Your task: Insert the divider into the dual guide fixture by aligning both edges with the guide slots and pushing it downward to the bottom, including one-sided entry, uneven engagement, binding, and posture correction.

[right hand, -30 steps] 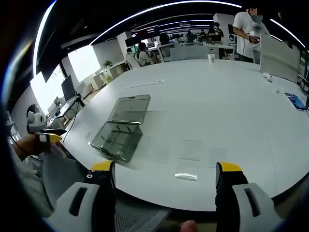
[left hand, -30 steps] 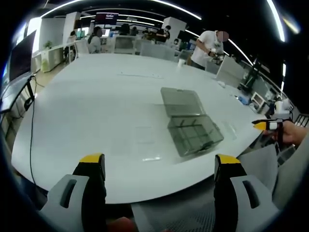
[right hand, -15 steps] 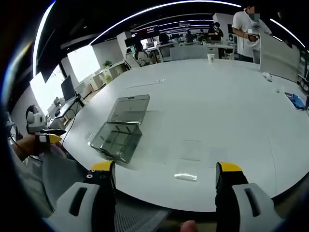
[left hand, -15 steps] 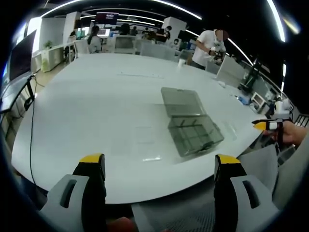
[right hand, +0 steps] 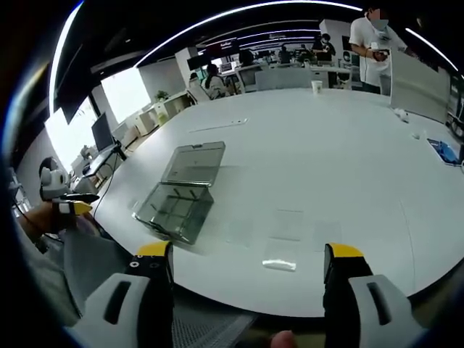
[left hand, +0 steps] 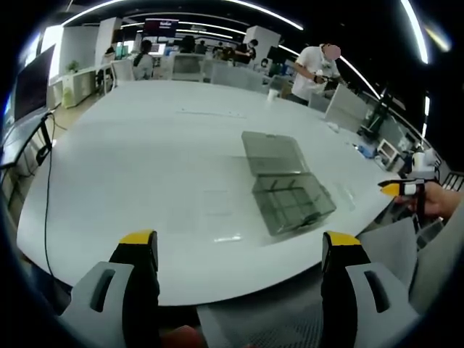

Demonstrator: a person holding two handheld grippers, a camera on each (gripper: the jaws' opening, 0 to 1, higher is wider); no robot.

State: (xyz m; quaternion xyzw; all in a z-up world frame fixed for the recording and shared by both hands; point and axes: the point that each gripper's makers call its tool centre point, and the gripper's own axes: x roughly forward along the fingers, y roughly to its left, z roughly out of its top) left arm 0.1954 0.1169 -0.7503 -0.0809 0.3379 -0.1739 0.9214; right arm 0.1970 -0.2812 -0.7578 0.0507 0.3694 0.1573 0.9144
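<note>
Currently, left gripper (left hand: 239, 250): jaws spread, empty, off table's near edge.
Right gripper (right hand: 246, 261): same.
Fixture (left hand: 291, 202): on table (left hand: 145, 152), lid open.
Divider (right hand: 280, 265): probably clear strip, near edge.

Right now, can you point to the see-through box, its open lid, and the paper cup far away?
See-through box (left hand: 292, 204), left gripper view, on its gridded inside.
Open lid (left hand: 273, 154), left gripper view, middle of the flat panel.
Paper cup (right hand: 317, 87), right gripper view, on its side.
</note>
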